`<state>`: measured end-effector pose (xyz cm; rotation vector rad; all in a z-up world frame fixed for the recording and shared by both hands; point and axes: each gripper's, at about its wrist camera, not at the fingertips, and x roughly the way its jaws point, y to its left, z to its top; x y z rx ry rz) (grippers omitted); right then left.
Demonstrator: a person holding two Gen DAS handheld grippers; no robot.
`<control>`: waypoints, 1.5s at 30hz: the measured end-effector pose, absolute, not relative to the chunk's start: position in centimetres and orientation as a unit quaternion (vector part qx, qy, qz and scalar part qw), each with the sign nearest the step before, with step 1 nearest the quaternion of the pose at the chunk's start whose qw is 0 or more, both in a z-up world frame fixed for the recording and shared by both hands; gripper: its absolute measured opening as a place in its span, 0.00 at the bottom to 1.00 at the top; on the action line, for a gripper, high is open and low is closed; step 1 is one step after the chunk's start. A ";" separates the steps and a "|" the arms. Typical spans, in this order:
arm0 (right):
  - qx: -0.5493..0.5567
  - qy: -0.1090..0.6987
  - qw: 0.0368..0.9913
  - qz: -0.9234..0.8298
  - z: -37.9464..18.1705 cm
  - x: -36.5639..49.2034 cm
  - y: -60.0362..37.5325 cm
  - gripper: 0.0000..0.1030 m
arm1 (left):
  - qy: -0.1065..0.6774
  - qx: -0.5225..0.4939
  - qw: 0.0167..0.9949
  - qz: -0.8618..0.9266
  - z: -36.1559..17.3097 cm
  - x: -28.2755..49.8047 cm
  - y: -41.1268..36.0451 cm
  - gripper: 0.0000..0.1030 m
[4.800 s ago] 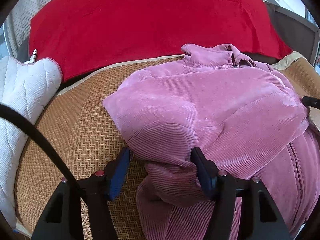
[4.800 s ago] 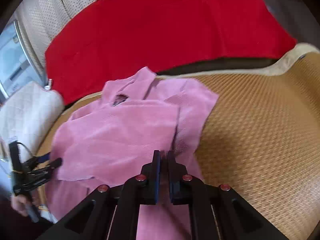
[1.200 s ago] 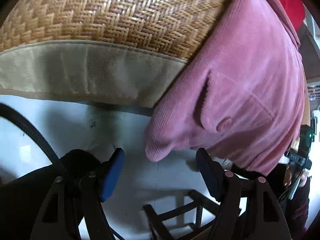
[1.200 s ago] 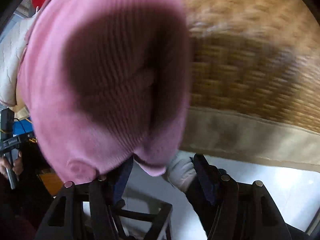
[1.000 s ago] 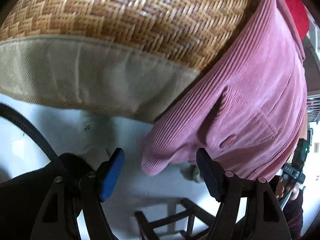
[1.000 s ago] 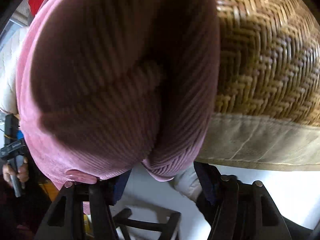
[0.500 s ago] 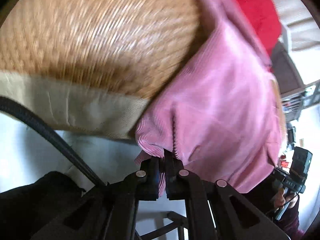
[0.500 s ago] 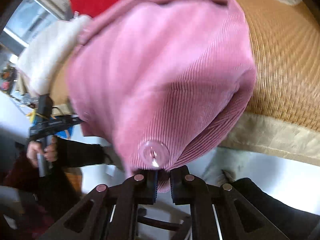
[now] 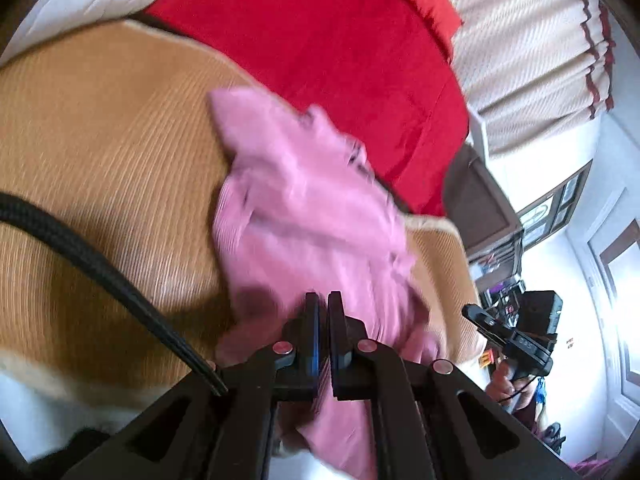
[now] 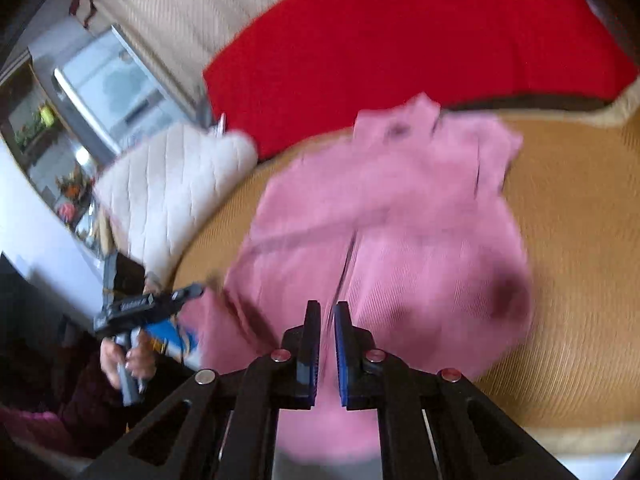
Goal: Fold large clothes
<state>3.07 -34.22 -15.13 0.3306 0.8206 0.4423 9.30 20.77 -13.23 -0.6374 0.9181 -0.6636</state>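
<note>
A pink corduroy jacket (image 9: 304, 216) lies on a woven straw mat (image 9: 100, 152), its collar toward a red blanket. Its lower hem is lifted off the mat's front edge. My left gripper (image 9: 323, 300) is shut on the hem's left corner, with pink cloth bunched around the pads. In the right wrist view the same jacket (image 10: 400, 216) spreads out ahead on the mat (image 10: 580, 280), zipper line running down its middle. There my right gripper (image 10: 327, 308) is shut on the hem's right corner. Both views are motion-blurred.
A red blanket (image 9: 328, 40) covers the far side behind the mat. A white quilted cushion (image 10: 172, 192) lies at the mat's left end. A black cable (image 9: 100, 272) crosses the left view. A person's hand holds each opposite gripper (image 9: 516, 340) (image 10: 140, 308).
Both grippers closed on the hanging hem corners at the mat's front edge, then rose and tilted up, lifting the hem. The views swung from the mat's edge to the whole jacket.
</note>
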 end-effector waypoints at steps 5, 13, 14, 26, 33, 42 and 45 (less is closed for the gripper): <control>0.180 0.398 0.883 0.174 -13.7 7.0 -35.4 0.08 | 0.398 -0.306 0.814 -0.292 -10.9 13.3 21.0 0.01; 0.205 0.474 0.842 0.155 -18.1 4.1 -39.0 0.09 | 0.486 -0.218 0.792 -0.298 -15.6 8.9 18.2 0.15; 0.205 0.490 0.833 0.151 -19.0 2.8 -39.6 0.11 | 0.495 -0.206 0.790 -0.298 -16.3 7.8 18.0 0.29; 0.162 0.626 0.757 0.095 -29.8 -3.2 -43.3 0.84 | 0.646 -0.151 0.727 -0.177 -26.4 2.6 19.6 0.73; 0.120 0.663 0.733 0.096 -34.7 -0.7 -40.1 0.84 | 0.642 -0.192 0.711 -0.215 -29.0 2.3 19.8 0.74; 0.124 0.628 0.760 0.112 -33.7 -0.4 -38.0 0.31 | 0.610 -0.206 0.731 -0.227 -29.9 2.2 19.2 0.74; 0.127 0.621 0.766 0.110 -32.8 -0.9 -37.3 0.22 | 0.615 -0.197 0.730 -0.225 -30.5 2.1 18.8 0.74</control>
